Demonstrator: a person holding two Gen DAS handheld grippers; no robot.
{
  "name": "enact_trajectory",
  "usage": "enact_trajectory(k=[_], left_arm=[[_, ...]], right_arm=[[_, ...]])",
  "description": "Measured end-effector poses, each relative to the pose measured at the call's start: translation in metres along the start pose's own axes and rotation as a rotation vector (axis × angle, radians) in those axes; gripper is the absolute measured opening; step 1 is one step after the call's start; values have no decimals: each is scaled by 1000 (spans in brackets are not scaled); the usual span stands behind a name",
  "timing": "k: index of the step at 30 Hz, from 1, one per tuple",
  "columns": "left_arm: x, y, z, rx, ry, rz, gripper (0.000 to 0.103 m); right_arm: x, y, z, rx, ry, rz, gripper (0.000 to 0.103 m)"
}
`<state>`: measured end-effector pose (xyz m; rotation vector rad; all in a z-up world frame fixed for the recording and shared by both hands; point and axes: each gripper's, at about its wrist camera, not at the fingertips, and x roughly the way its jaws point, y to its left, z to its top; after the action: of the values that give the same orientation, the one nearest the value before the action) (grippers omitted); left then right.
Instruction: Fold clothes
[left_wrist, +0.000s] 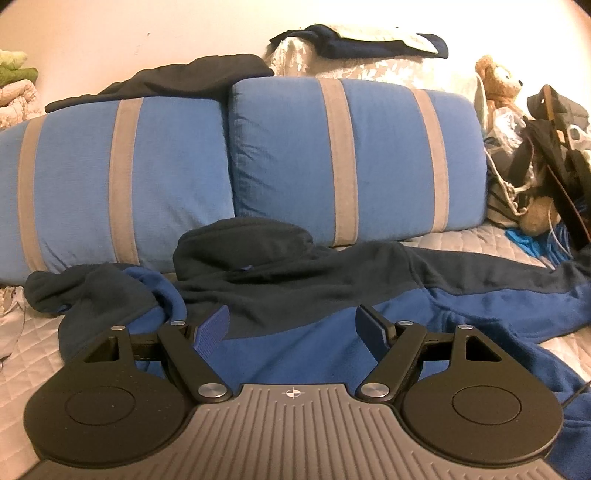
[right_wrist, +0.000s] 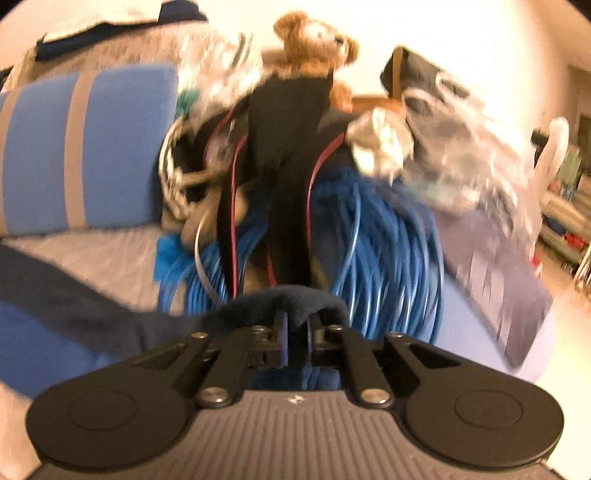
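Note:
A blue and dark navy fleece hoodie (left_wrist: 303, 288) lies spread on the quilted bed cover, its hood bunched toward the striped cushions. My left gripper (left_wrist: 293, 326) hovers just above the hoodie's blue chest panel, jaws wide apart, with no cloth pinched between the pads. In the right wrist view, which is motion-blurred, my right gripper (right_wrist: 295, 332) is shut on a fold of the hoodie's navy sleeve end (right_wrist: 288, 299), which drapes over the fingertips. The rest of that sleeve (right_wrist: 74, 306) trails off to the left.
Two blue cushions with grey stripes (left_wrist: 332, 155) stand behind the hoodie, dark clothes piled on top. At the right sit a teddy bear (right_wrist: 314, 40), a coil of blue cable (right_wrist: 369, 251), black straps, plastic bags and a dark flat case (right_wrist: 498, 288). Quilted grey bedding (left_wrist: 33, 350) shows around the garment.

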<state>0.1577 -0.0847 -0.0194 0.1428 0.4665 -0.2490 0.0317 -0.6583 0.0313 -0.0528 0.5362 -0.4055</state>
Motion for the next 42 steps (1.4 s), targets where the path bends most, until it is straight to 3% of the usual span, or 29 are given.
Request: enact_trajectory(k=[4, 10, 13, 15, 16, 17, 20, 23, 33, 42], left_arm=[[1, 0, -1, 3, 7, 8, 75], [4, 0, -1, 6, 19, 16, 75], [4, 0, -1, 9, 20, 14, 75], [4, 0, -1, 9, 17, 11, 75], [3, 0, 0, 9, 13, 10, 75], [2, 0, -1, 9, 9, 10, 75], [-2, 0, -1, 9, -15, 22, 75], [-10, 2, 2, -7, -53, 47, 75], [-47, 22, 38, -41, -67, 51, 75], [-100, 51, 87, -57, -181, 54, 75]], right_arm=[[15, 1, 27, -18, -47, -16, 10], [63, 15, 12, -148, 34, -117, 10], [69, 24, 3, -203, 56, -166, 40], [63, 27, 2, -201, 46, -206, 65], [59, 29, 2, -194, 37, -228, 86], [53, 29, 2, -180, 24, -240, 92], [31, 34, 10, -122, -31, -200, 94], [10, 54, 20, -145, -100, -164, 102], [-55, 138, 83, -169, -290, 156, 103], [-109, 194, 138, -191, -421, 341, 103]])
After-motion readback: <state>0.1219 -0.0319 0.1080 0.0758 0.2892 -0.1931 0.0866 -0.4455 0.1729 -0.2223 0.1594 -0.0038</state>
